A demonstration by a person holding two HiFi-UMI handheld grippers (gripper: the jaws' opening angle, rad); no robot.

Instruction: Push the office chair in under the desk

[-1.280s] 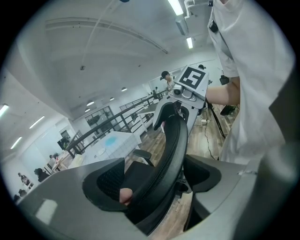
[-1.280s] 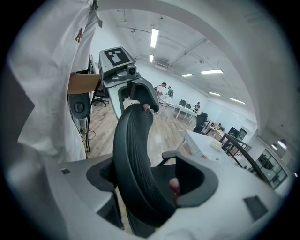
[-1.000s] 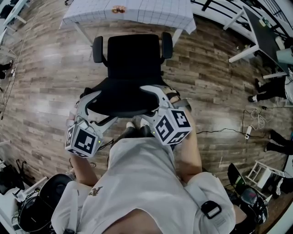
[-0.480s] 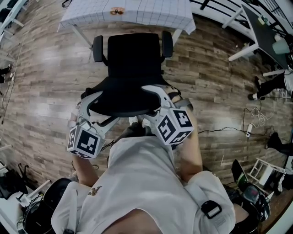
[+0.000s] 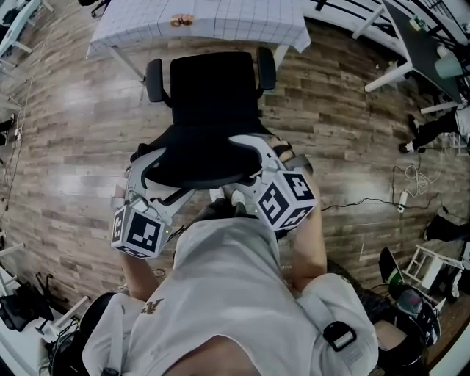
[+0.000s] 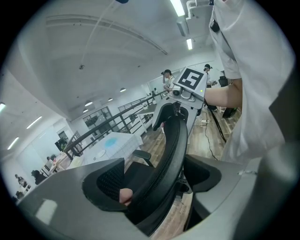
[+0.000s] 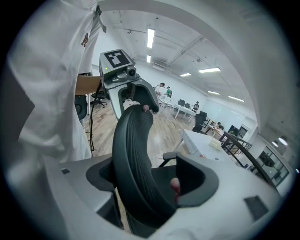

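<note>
The office chair point(image 5: 213, 95) stands facing the cloth-covered desk point(image 5: 242, 22). Its seat front is close to the desk's near edge, and the seat is not yet visibly under the top. The backrest point(image 5: 198, 158) is straddled near its left end by the left gripper point(image 5: 147, 160) and near its right end by the right gripper point(image 5: 253, 150). On each, the jaws are spread wide with the backrest rim between them, and a gap is seen beside one pad, so the rim is cradled rather than clamped.

The push is probably best given evenly through both grippers, level and straight toward the desk, so that the chair is not swivelled. The armrests point(image 5: 154, 79) are best watched against the desk edge and its legs. A slow pace is advised, since the open jaws could ride up off the rim.

The chair's base and casters are hidden beneath the seat. The space under the desk is screened by the hanging cloth, and the desk's far side is cut off. The person's torso covers the near floor point(image 5: 88, 110). A small item on the desk cannot be identified.
</note>
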